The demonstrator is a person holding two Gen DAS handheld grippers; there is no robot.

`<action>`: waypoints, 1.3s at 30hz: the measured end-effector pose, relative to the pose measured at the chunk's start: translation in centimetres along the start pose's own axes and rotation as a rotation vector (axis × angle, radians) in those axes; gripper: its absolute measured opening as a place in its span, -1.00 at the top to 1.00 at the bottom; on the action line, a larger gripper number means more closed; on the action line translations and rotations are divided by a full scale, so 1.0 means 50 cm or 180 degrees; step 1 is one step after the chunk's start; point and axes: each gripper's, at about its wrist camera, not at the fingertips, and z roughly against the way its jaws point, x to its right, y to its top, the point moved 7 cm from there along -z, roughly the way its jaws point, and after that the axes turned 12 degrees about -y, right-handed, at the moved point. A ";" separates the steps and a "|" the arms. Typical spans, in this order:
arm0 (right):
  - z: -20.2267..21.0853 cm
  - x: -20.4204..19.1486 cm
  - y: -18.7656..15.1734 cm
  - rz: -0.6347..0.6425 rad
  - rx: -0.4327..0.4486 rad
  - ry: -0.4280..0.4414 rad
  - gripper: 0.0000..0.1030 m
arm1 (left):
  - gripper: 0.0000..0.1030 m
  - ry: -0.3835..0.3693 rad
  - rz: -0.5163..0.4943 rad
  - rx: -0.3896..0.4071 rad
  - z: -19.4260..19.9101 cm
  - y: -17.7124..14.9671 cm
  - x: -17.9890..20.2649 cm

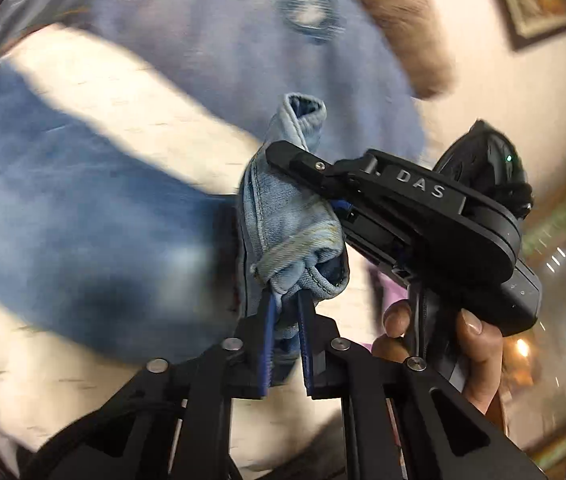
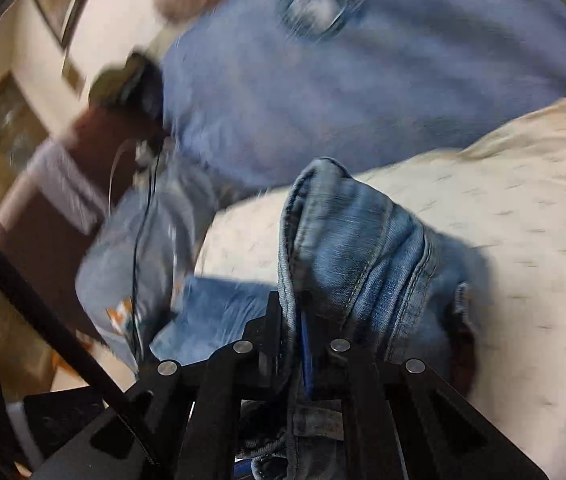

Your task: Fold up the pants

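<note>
Up close, both wrist views are blurred by motion, but the denim is plain. The left hand-held gripper [image 1: 287,304] is clenched on a bunched hem of the pants [image 1: 291,232], the blue-padded fingers [image 1: 269,340] pinching the fabric between them. Just beyond, the right hand-held gripper [image 1: 283,152] reaches in from the right side of that view, its black fingertip pressed against the same bundle of light denim, and a bare hand [image 1: 471,344] grips its handle. From the right wrist view, the right hand-held gripper [image 2: 289,320] grasps a thick seamed fold of the pants [image 2: 355,248], cloth filling the gap between its fingers. The rest of the pants trails leftward and down in the left view, across a cream, flecked surface [image 1: 95,88]. That surface spreads wide to the right of the denim in the right view. A person's blue shirt [image 2: 363,92] fills the background close behind.
</note>
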 end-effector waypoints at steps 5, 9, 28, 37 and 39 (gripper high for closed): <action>-0.164 -0.016 -0.091 -0.0114 -0.0616 0.0210 0.55 | 0.35 0.0978 0.0219 0.0159 0.069 0.012 -0.147; -0.111 0.028 -0.100 -0.0518 -0.0537 0.0615 0.18 | -0.24 0.0871 0.0227 0.0162 0.103 0.020 -0.138; -0.019 0.104 -0.298 0.0603 -0.0316 -0.0869 -0.54 | 0.68 0.1130 0.0098 -0.0171 -0.119 0.119 -0.168; 0.042 0.166 -0.285 0.0212 -0.0362 -0.0706 0.39 | 0.71 0.1315 -0.0316 -0.0306 -0.164 0.097 -0.157; 0.019 0.169 -0.297 0.0169 -0.0491 -0.0675 0.33 | 0.69 0.1541 -0.0308 -0.0341 -0.178 0.096 -0.188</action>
